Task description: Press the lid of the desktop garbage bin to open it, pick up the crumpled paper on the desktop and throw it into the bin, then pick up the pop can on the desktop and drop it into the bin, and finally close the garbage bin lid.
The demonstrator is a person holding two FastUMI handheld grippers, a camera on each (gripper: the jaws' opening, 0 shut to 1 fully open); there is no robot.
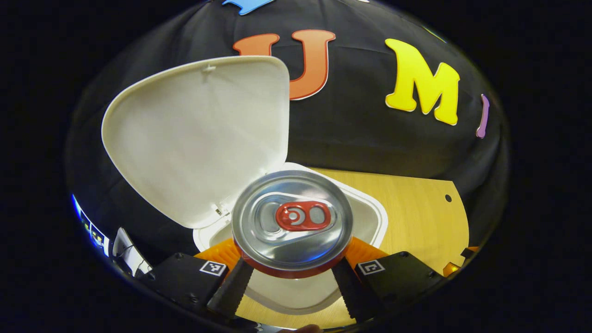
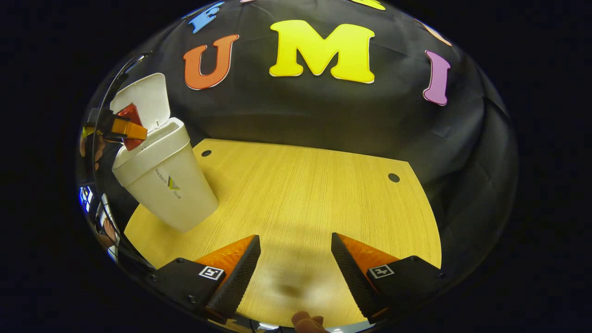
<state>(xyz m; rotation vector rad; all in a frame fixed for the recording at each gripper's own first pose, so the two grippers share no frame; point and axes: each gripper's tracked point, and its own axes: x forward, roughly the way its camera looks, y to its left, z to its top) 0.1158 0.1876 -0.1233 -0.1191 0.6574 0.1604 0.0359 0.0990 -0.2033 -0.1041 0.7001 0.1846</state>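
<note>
Halfway-plus through, by the look of it. Pop can (image 1: 292, 224) clamped between the left gripper (image 1: 292, 280) fingers, one on each side of the can's body, held right above the open mouth of the garbage bin (image 1: 370, 217). Lid (image 1: 199, 138) flipped up and standing wide open behind the can, so the press-to-open step looks done. From the right gripper view: same bin (image 2: 162, 185) sitting near the far left corner of the wooden desktop (image 2: 314, 199), lid (image 2: 145, 99) up, the other gripper (image 2: 122, 129) poised over the opening with something red in its grip, presumably the can (image 2: 132, 125).

No crumpled paper anywhere on the visible desktop, so probably already inside the bin, though can't see into it to confirm. Calling that a guess, not a fact.

Right gripper (image 2: 296, 259) spread apart, holding nothing, hovering low over the bare front part of the desk, well apart from the bin.

What's left, judging from this: let go of the can so it drops in, then push the lid back down. Can looks fairly centred over the opening, so the drop should be easy; only worry is clipping the rim if it tilts. Lid closing could fall to either gripper, hard to say which.
</note>
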